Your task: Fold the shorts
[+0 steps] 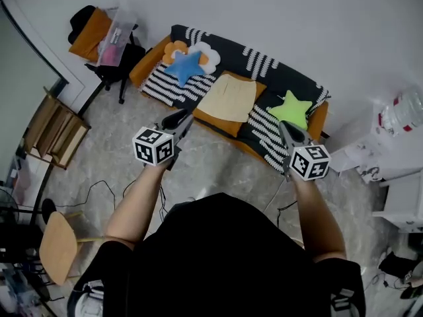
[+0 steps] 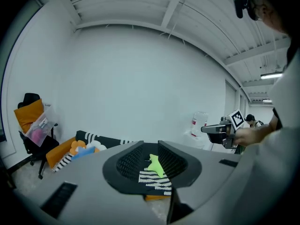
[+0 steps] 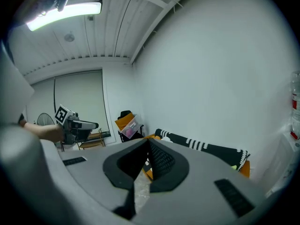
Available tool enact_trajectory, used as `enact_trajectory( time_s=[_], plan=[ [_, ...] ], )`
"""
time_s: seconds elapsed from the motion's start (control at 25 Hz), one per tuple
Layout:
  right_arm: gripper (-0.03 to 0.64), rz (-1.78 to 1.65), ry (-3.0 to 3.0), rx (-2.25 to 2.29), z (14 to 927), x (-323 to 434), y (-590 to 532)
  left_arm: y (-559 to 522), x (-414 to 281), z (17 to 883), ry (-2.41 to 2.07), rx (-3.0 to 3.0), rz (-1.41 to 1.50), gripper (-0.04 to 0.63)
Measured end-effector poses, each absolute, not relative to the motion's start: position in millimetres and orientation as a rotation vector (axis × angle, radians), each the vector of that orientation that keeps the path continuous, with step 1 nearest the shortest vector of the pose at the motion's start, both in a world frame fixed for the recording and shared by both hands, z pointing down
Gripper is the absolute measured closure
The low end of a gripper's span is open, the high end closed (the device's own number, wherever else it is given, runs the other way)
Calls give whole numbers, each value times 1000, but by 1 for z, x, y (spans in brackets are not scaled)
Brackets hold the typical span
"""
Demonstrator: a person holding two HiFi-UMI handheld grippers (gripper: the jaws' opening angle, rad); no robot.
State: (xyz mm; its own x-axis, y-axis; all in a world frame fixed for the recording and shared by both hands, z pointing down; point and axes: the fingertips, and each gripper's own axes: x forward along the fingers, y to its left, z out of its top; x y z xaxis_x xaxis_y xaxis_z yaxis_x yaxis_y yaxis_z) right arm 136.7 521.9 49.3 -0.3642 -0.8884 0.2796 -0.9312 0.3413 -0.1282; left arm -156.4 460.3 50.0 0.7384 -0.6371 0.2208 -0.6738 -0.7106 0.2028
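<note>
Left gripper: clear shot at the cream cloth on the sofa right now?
Likely yes: the left gripper is open and empty, and nothing shows between it and the cream cloth.

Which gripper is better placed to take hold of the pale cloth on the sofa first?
Left, probably. The left gripper has its jaws apart and empty, and in the head view sits nearer the pale cloth; the right gripper is shut and must open first.

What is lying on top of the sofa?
On the sofa lie a striped black-and-white throw, a blue star cushion on a flower cushion, a pale yellow cloth on an orange cushion, and a green star cushion. The throw covers most of the seat itself.
</note>
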Motion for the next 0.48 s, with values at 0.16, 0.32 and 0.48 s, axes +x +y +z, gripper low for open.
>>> enact_trajectory(
  time_s=[0.16,0.32,0.48],
  plan=[
    [611,372,-2443,1673,45,142,520,458,-154,47,-1032,2678,192,485],
    [540,351,-2441,1662,48,142,518,457,-151,42,-1000,2700,177,434],
    [428,335,-2448,1645,49,138,512,449,-149,45,-971,2714,199,392]
  ],
)
